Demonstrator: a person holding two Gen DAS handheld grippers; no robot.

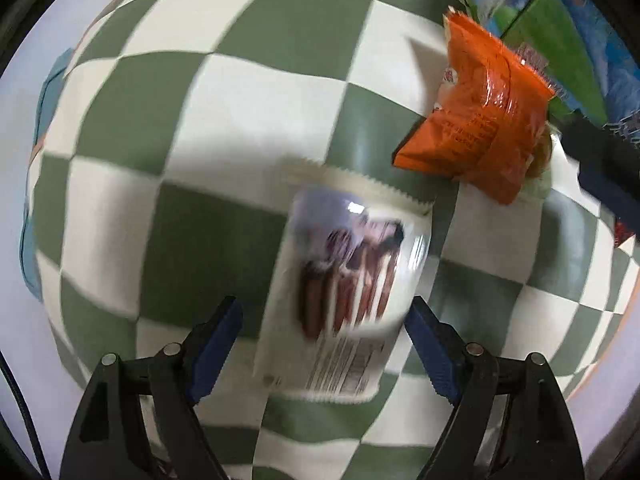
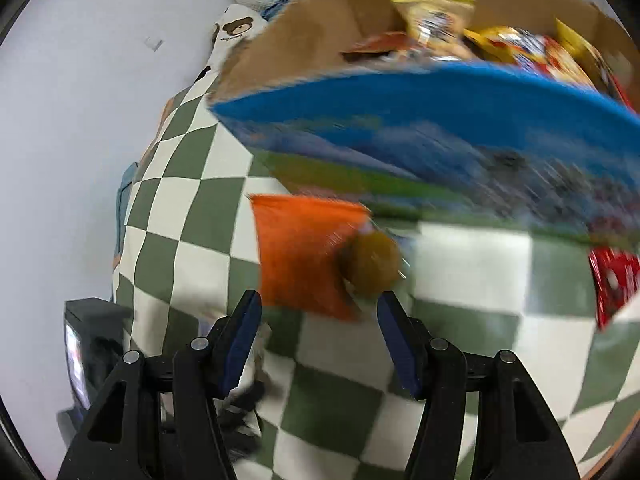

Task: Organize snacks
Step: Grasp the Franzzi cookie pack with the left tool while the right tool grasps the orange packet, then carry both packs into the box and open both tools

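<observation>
Left tongs [image 1: 324, 344] stand wide, straddling a white sausage-stick packet [image 1: 344, 280] lying on the green-checked counter [image 1: 200, 120]; pads not touching it. Right tongs [image 2: 318, 336] stand apart, empty, near the orange packet [image 2: 304, 248]. Printing blurred, unreadable. Snack-filled cardboard box [image 2: 400, 120] beyond.

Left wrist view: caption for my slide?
Open left gripper straddles a white sausage-stick packet on green-and-white checked cloth, orange snack packet beyond.

A white plastic snack packet [image 1: 344, 284] printed with dark red sticks lies flat on the checked cloth. An orange foil packet [image 1: 476, 108] (a small round brown snack [image 2: 370, 264] touching it) lies just beside the blue-sided cardboard box [image 2: 420, 120] holding yellow packets [image 2: 436, 20].
</observation>
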